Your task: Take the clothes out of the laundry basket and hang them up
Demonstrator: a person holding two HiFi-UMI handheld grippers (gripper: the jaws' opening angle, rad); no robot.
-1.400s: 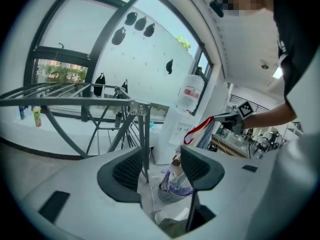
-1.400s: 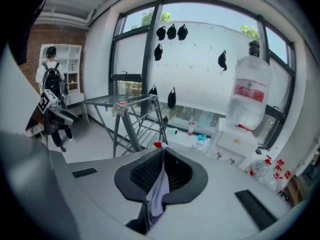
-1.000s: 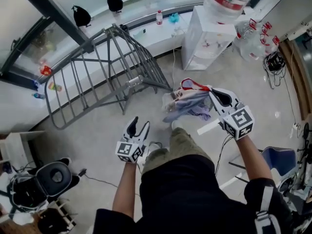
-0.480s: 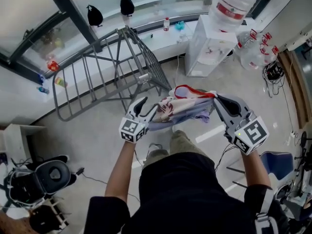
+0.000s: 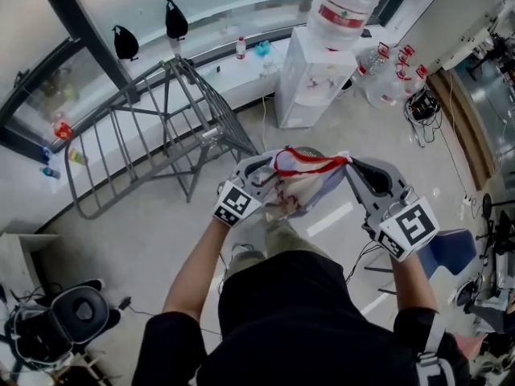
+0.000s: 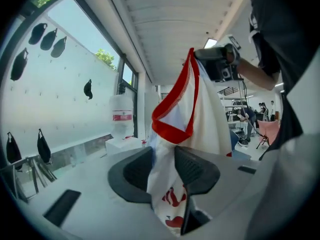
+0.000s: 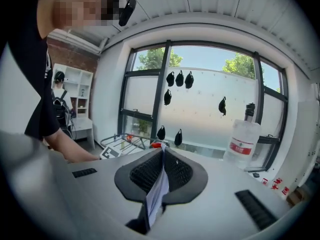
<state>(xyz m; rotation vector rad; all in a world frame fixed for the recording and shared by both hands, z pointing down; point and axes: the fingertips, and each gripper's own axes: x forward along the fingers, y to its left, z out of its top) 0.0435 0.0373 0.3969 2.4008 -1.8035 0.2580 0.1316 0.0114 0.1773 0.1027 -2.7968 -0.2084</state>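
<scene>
Head view: the white cloth garment with red trim and red print [image 5: 299, 190] is off the floor, held in the air ahead of my chest. It is strung between both grippers, so its long axis runs across me from left to right, with the red-edged opening along the top.

The left gripper [image 5: 261, 167] has the garment's left end. Its jaws have just been closing, and the left gripper view shows a bunched fold filling the gap between them, both pads against it. The right gripper [image 5: 354, 171] has the opposite end. Its jaws are almost together, pinching only a thin edge of the cloth.

The grey metal folding drying rack [image 5: 137, 147] stands ahead and to my left, well apart from the garment. My judgement is that the left gripper is the nearer of the two, so the left end should lead toward the rack. The thin right-hand pinch is the weaker hold.
</scene>
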